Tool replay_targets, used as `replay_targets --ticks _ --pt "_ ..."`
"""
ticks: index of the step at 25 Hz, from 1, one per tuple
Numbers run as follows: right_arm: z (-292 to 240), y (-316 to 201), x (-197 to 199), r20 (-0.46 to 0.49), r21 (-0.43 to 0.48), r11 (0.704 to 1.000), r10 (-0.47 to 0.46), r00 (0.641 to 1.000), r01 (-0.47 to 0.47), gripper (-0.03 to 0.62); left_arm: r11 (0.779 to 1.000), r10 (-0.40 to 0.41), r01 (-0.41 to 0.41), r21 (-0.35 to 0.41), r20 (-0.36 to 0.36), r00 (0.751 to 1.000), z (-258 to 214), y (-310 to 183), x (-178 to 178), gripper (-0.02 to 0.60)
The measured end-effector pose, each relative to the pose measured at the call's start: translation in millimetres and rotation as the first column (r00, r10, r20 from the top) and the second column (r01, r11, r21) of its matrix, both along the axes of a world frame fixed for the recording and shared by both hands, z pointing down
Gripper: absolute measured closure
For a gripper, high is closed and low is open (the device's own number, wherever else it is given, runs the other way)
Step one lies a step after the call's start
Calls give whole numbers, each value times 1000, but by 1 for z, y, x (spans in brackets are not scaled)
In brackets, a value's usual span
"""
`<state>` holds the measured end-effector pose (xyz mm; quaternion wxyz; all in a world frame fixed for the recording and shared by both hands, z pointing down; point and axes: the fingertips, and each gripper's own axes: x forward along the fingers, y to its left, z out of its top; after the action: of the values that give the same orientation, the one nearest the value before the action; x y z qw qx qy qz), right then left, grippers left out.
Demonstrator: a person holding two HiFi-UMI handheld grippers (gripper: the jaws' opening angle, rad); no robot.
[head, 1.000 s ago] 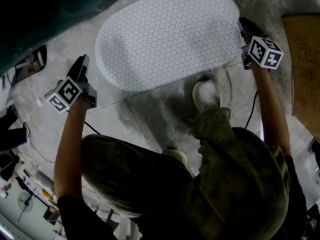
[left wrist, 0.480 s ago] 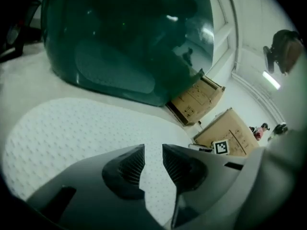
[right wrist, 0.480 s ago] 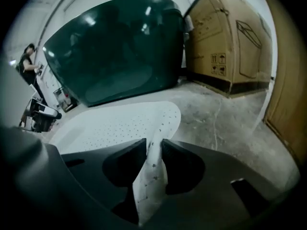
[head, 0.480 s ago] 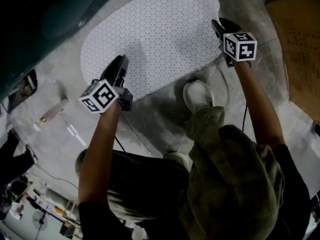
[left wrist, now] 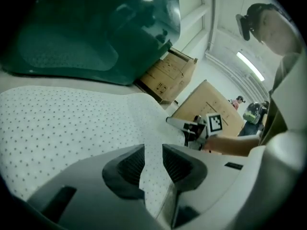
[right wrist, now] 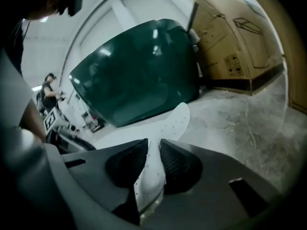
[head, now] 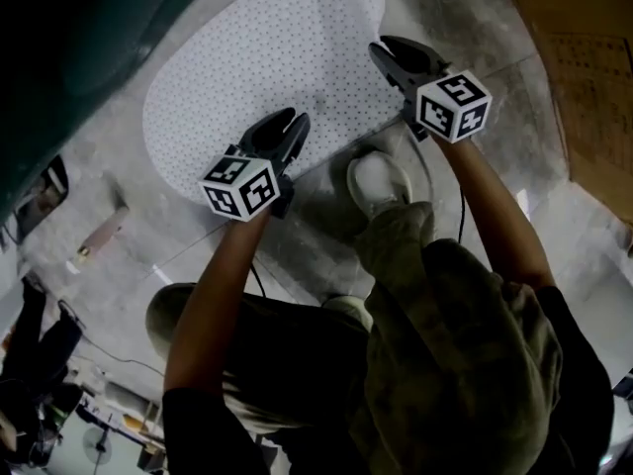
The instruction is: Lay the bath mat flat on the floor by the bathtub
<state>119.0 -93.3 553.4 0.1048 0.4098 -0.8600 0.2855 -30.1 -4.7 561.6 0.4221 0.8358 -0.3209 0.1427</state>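
Observation:
The white dotted oval bath mat (head: 267, 57) lies on the concrete floor beside the dark green bathtub (head: 79, 38). My right gripper (head: 394, 55) is at the mat's right end. In the right gripper view its jaws (right wrist: 152, 150) are closing, and the pads press a raised fold of the mat's edge (right wrist: 175, 121). My left gripper (head: 287, 129) hovers over the mat's near edge. Its jaws (left wrist: 152, 153) stand a narrow gap apart, and the flat mat (left wrist: 72, 123) shows through that gap with nothing pinched. The right gripper (left wrist: 184, 126) also shows beyond them.
Cardboard boxes (head: 584, 77) stand to the right of the mat, also seen past the tub (left wrist: 168, 73). The person's white shoe (head: 381, 186) is planted just in front of the mat. A small stick-like piece (head: 99, 234) lies on the floor at left.
My left gripper has moved right, from off the mat's left end to over its near edge. The right gripper has stayed at the mat's right end.

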Motion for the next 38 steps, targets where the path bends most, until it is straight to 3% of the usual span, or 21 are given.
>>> replay_targets --ticks 4,8,12,15,18,22,24,27,29,30,32,34,37,38 --pt "-4 27 -46 -227 122 975 -153 962 183 501 992 -124 124 -8 -133 983 -14 -33 22 451" --pt "-10 42 -66 -300 157 950 -215 929 271 517 986 -168 159 -57 -215 962 -20 -55 40 425" --pt "-10 58 -80 -337 164 924 -278 900 347 517 977 -200 179 -111 -223 954 -11 -62 45 393" --pt "-4 64 -80 -355 154 919 -291 888 363 510 965 -216 169 -201 -241 946 3 -61 46 408" --pt "-2 64 -80 -375 163 908 -306 875 387 496 960 -224 161 -229 -287 931 5 -62 45 430" --pt "0 69 -86 -543 198 858 -307 782 474 502 939 -290 201 -279 -327 899 2 -64 47 433" --pt "0 71 -89 -559 196 855 -304 771 480 502 924 -320 224 -311 -304 898 10 -62 43 439" --pt "-9 67 -85 -376 182 898 -312 872 400 450 926 -313 222 -305 -295 903 22 -59 34 497" --pt "-20 64 -76 -153 116 934 -319 935 337 447 944 -278 193 -269 -327 903 8 -63 42 500" --pt "-24 62 -70 -35 64 949 -308 951 310 447 951 -258 179 -253 -326 910 5 -64 44 499" --pt "-28 56 -60 117 -20 967 -251 961 255 444 961 -223 154 -229 -315 923 4 -61 45 499" --pt "-23 50 -57 161 -74 970 -218 963 232 443 969 -201 138 -206 -330 922 0 -59 46 497" --pt "-15 49 -63 209 -149 952 -234 949 268 435 975 -190 131 -177 -370 909 -9 -58 49 495" --pt "-16 49 -65 227 -156 948 -241 944 279 467 977 -186 130 -169 -377 907 -11 -59 50 495"
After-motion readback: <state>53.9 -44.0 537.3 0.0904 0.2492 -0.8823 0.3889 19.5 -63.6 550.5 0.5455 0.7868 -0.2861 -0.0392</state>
